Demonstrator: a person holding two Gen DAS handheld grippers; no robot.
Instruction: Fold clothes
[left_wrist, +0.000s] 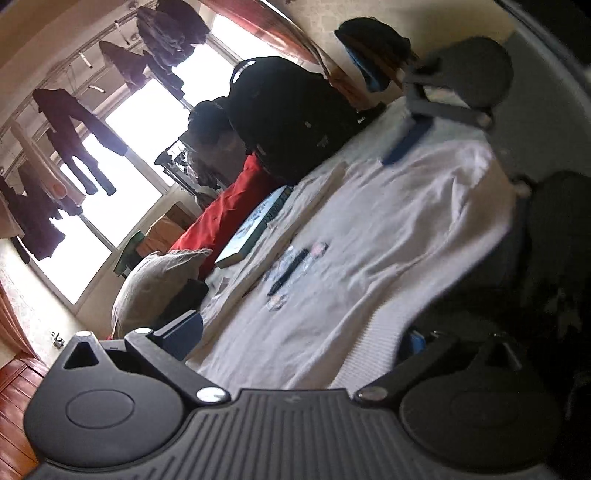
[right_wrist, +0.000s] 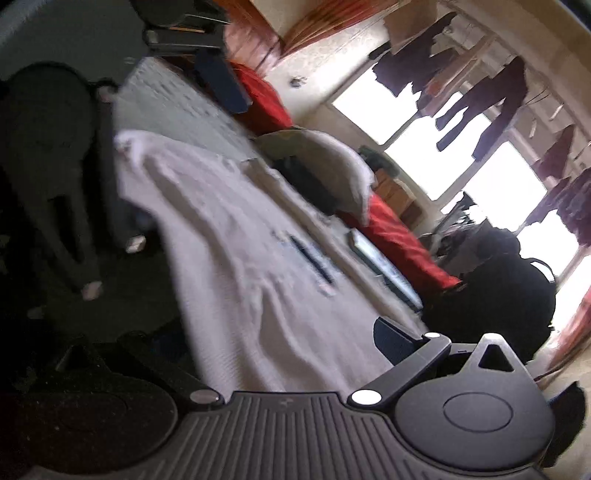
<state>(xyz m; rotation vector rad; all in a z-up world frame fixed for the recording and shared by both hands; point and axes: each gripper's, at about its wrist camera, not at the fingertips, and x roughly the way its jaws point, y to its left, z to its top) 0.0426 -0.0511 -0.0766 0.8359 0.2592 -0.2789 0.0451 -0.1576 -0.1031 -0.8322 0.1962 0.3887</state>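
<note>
Both wrist views, tilted and blurred. A white sweater lies spread on the bed, filling the centre of the left view, its printed patch facing up and its ribbed hem at lower centre, hanging over the bed's edge toward the dark area at right. The left gripper sits at the bottom of its frame with jaws wide, one blue finger at lower left and the other barely visible at lower right, the hem lying between them but not clamped. The right gripper shows in the upper right of the left view, over the far end of the sweater; in its own view one finger stands at lower right and the other is lost in shadow at lower left, the spread suggesting wide jaws with cloth between and nothing pinched. Beside the sweater, toward the window, lie a book, a red cloth, a pillow and a black bag. The fold appears not yet begun. Risks, as judged: a bite that catches only the top layer would drag the front off the back and wrinkle the fold; uneven grips at the two ends would skew the crease; the overhanging hem could pull the sweater off the bed when lifted; a wide sweep might knock the book
</note>
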